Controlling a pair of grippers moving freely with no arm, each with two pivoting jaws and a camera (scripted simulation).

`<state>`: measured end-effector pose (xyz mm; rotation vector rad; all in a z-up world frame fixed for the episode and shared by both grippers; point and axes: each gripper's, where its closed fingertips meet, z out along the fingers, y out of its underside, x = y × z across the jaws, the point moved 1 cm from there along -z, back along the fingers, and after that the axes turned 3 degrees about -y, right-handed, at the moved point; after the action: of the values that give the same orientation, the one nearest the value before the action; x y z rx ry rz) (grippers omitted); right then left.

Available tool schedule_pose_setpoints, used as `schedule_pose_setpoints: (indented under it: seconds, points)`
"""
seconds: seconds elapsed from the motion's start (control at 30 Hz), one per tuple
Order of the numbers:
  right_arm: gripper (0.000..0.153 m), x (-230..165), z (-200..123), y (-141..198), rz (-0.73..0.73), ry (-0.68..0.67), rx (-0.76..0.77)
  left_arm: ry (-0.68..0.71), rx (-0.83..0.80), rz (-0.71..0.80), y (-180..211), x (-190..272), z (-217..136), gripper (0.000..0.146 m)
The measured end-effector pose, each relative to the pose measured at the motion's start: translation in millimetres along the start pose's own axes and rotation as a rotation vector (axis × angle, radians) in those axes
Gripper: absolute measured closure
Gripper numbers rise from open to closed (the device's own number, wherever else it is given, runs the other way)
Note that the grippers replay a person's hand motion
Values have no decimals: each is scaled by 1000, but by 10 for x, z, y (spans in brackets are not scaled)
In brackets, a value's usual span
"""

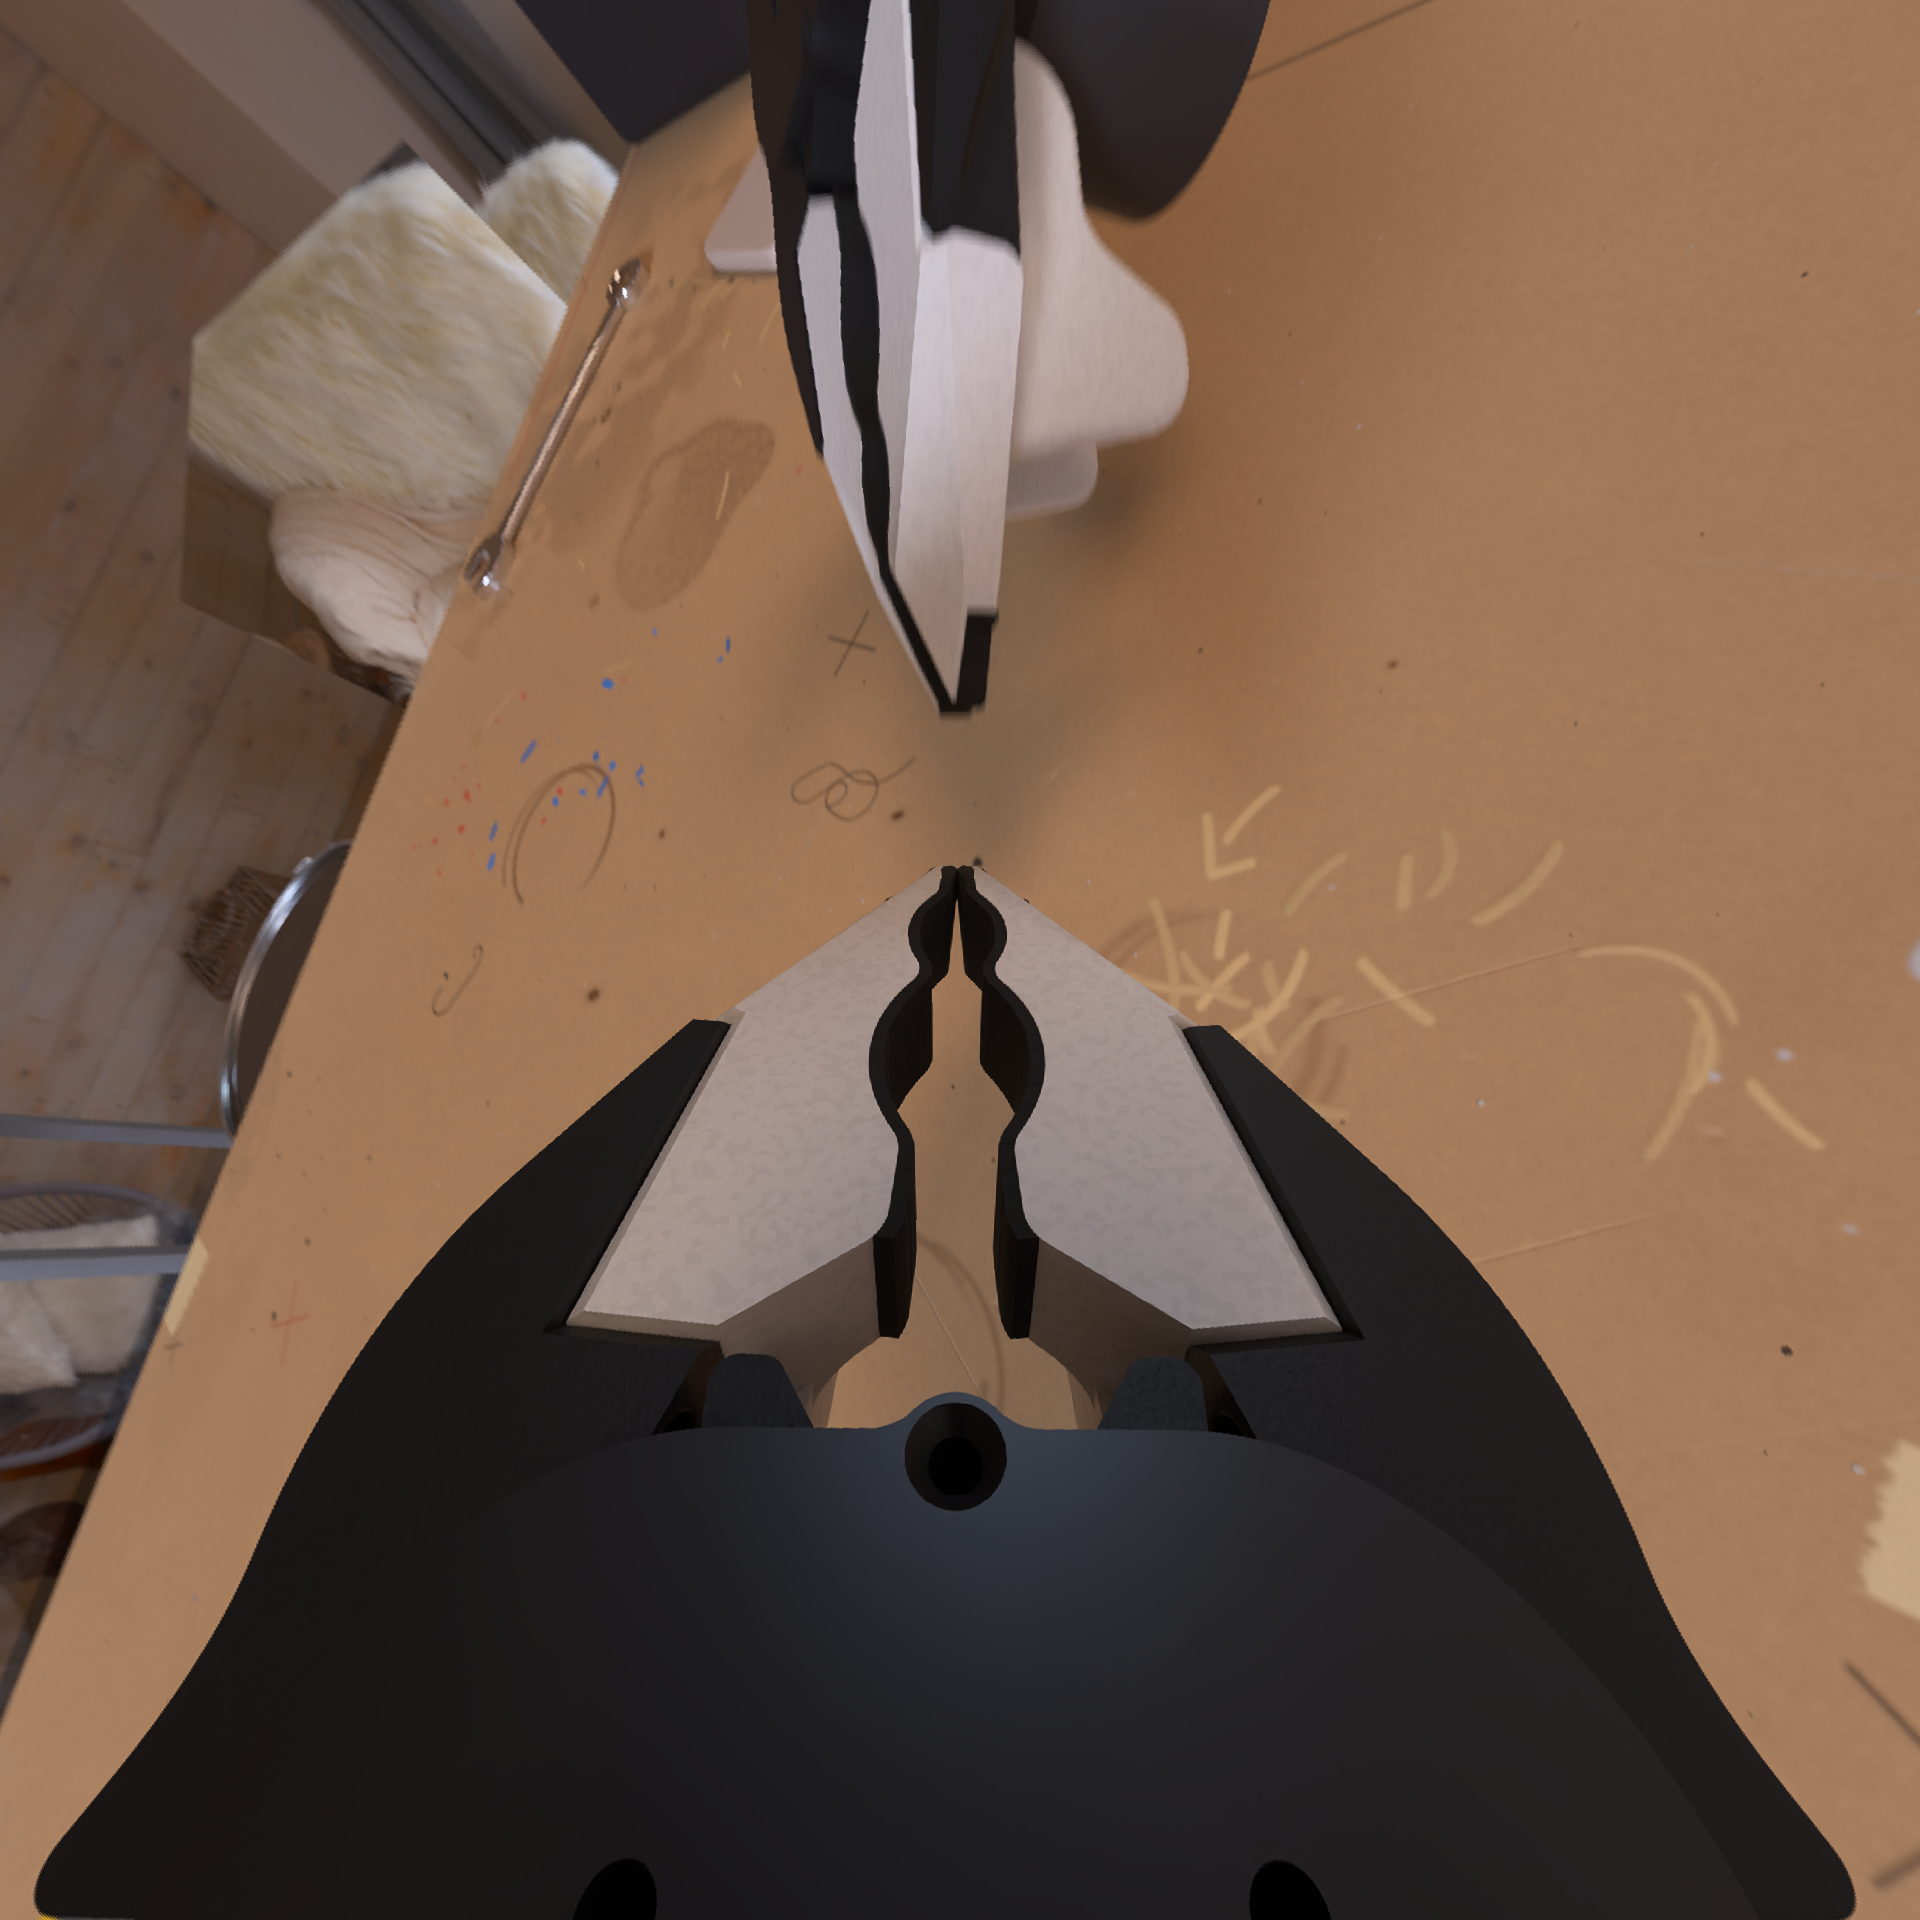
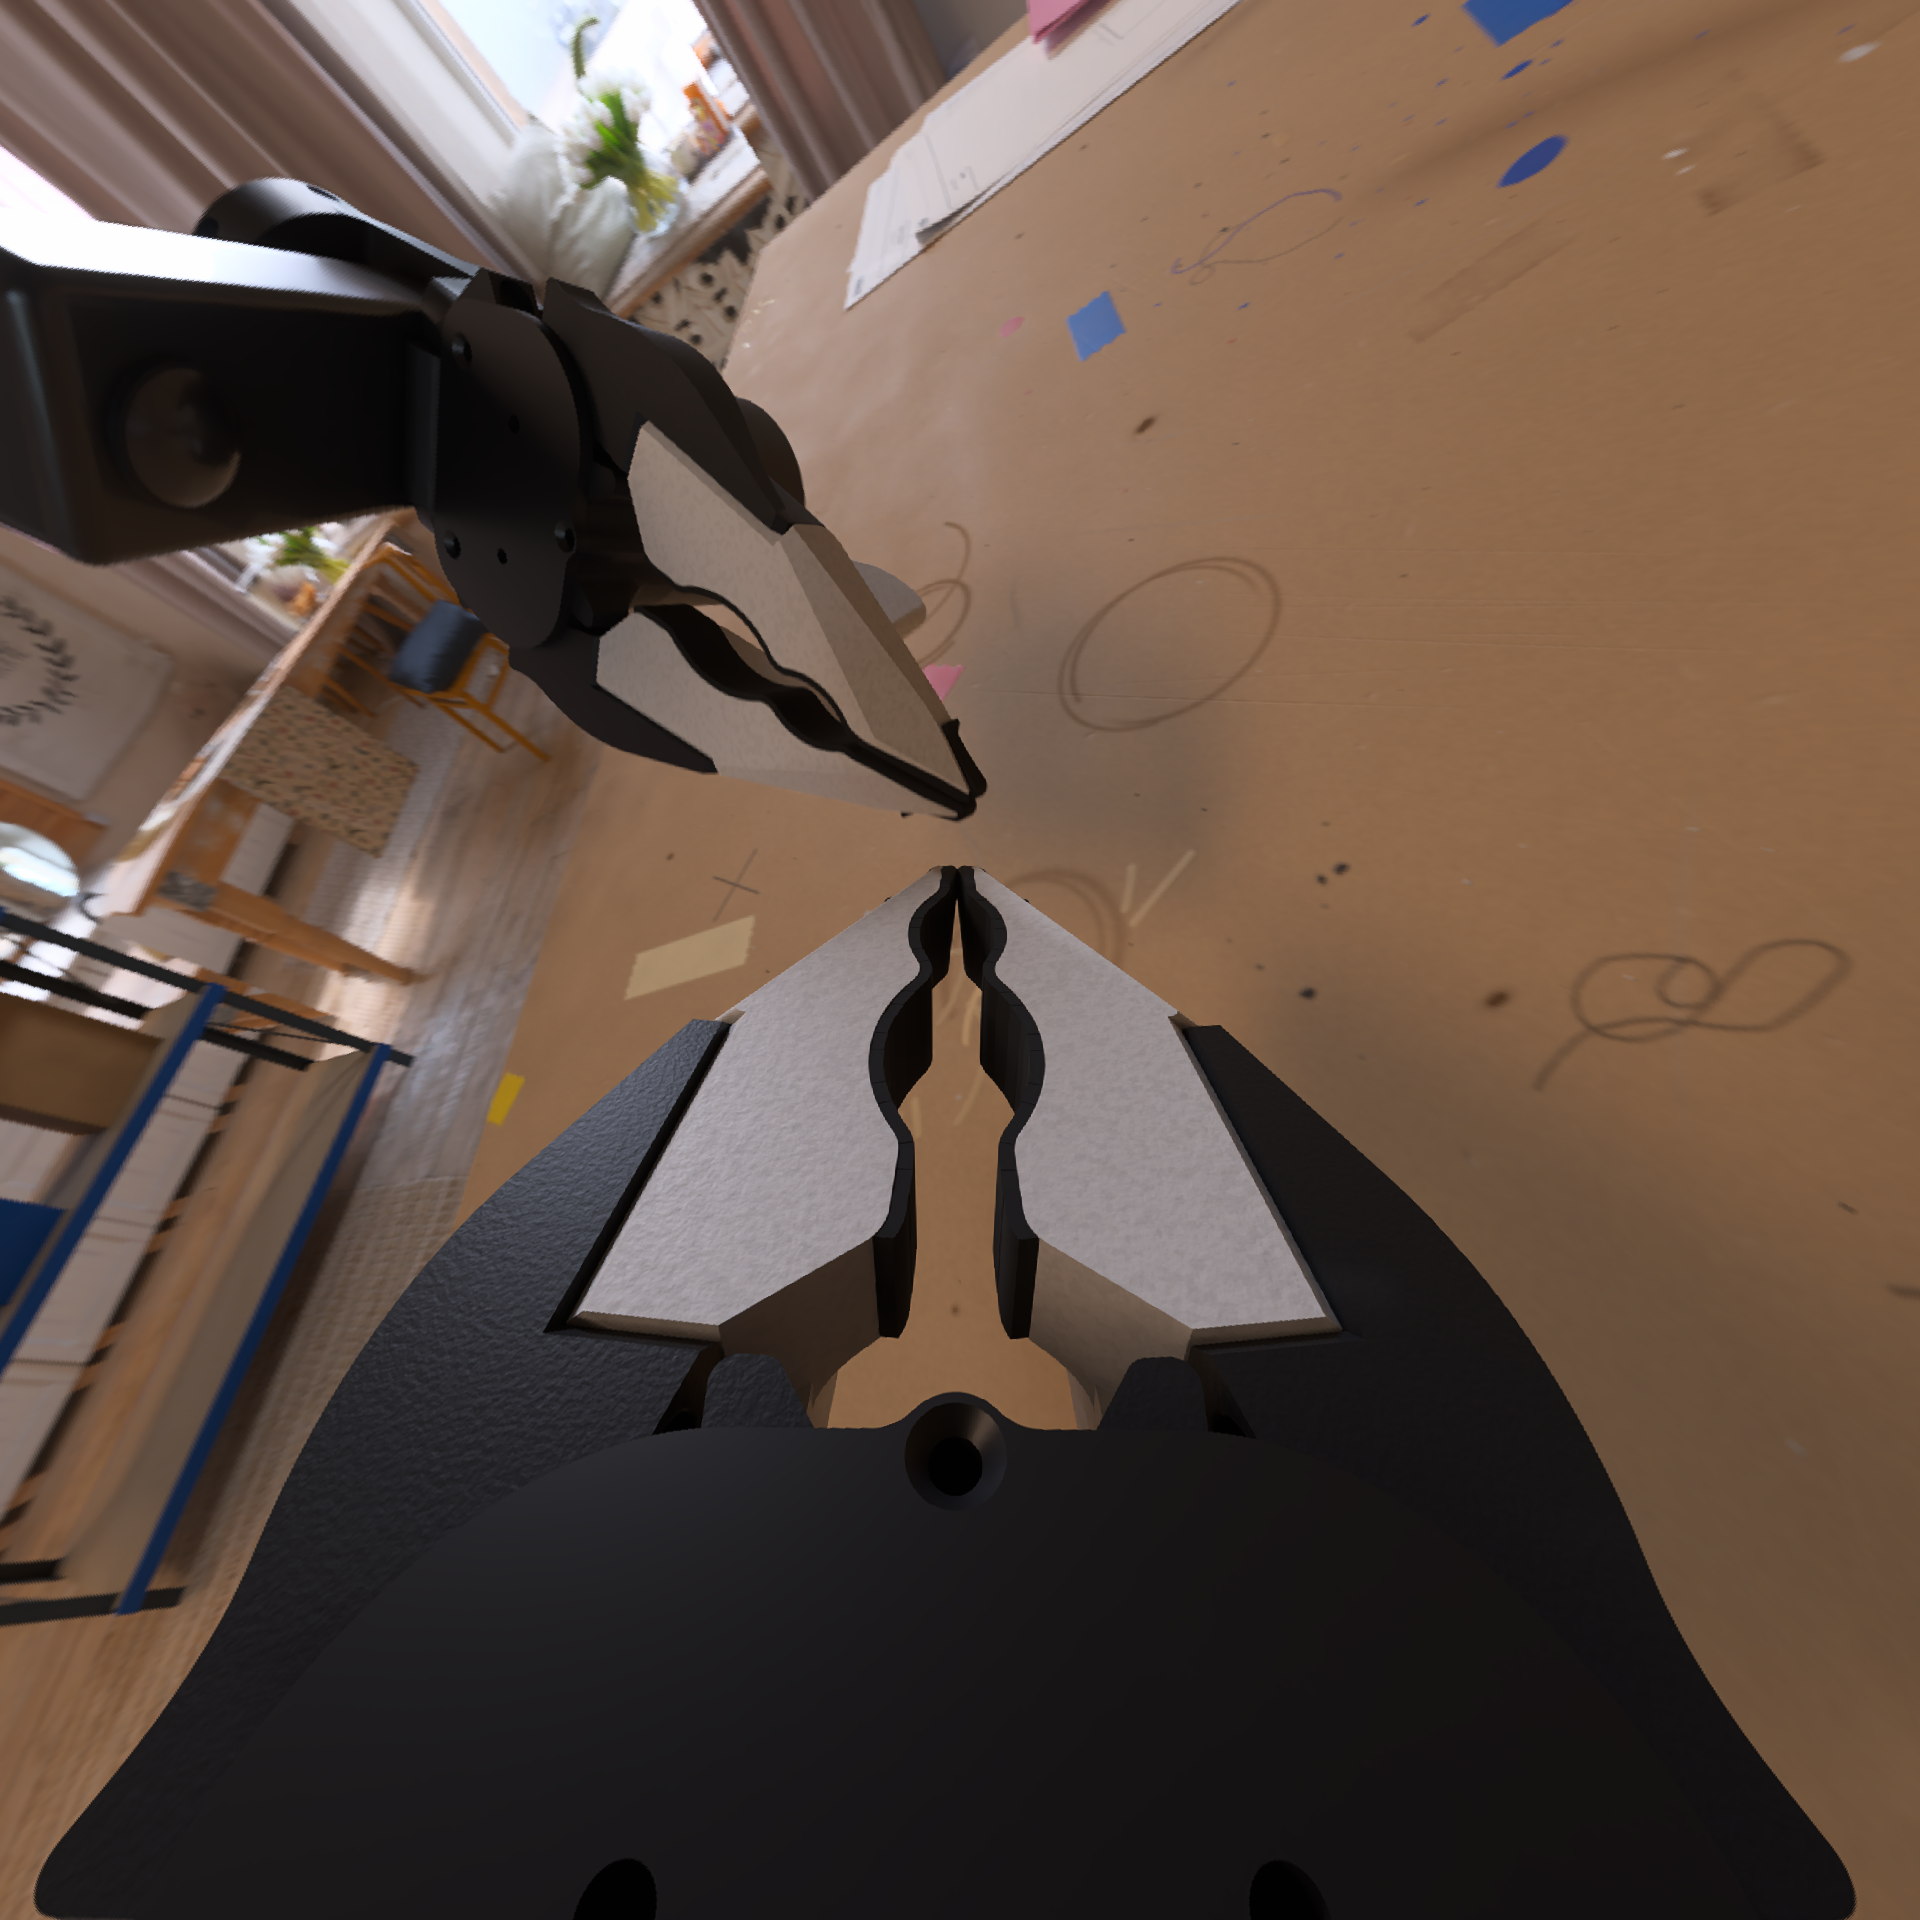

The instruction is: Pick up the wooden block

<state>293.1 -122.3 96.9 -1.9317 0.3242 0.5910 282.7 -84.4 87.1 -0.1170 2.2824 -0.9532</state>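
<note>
The left gripper (image 1: pixel 956 873) has its fingertips pressed together with nothing between them, low over a brown table (image 1: pixel 1455 623). The right gripper (image 2: pixel 956 873) is likewise pressed together and empty, its tip near the left one and pointing towards it. A pale shape that seems to be the wooden block (image 1: pixel 1112 353) lies on the table behind the right gripper. It is mostly hidden, so its long axis cannot be told. A wrench (image 1: pixel 551 426) lies along the table edge.
</note>
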Motion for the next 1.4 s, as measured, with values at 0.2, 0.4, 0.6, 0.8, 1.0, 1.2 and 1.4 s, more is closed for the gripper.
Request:
schedule_pose_setpoints:
  seconds: [0.2, 0.4, 0.6, 0.8, 1.0, 1.2, 1.4]
  points:
    - [153, 109, -414, -2, -20, 125, 43, 15, -32, -86, 189, -39, -43, 146]
    - [151, 345, -944, 155, -18, 353, 57, 34, -54, -120, 235, -36, 3, 146]
    - [145, 700, -1339, 526, -3, 640, -89, 83, -54, -153, 205, 12, 73, 141]
    - [140, 951, -1336, 687, -8, 687, -159, 136, -45, -176, 127, 97, 161, 139]
    - [137, 1138, -1205, 729, -31, 693, -209, 195, -2, -205, 2, 160, 223, 134]
    - [142, 1210, -1155, 691, -60, 716, -224, 216, 17, -205, -74, 179, 287, 133]
    - [145, 1189, -1094, 679, -85, 695, -234, 235, 19, -209, -107, 203, 326, 132]
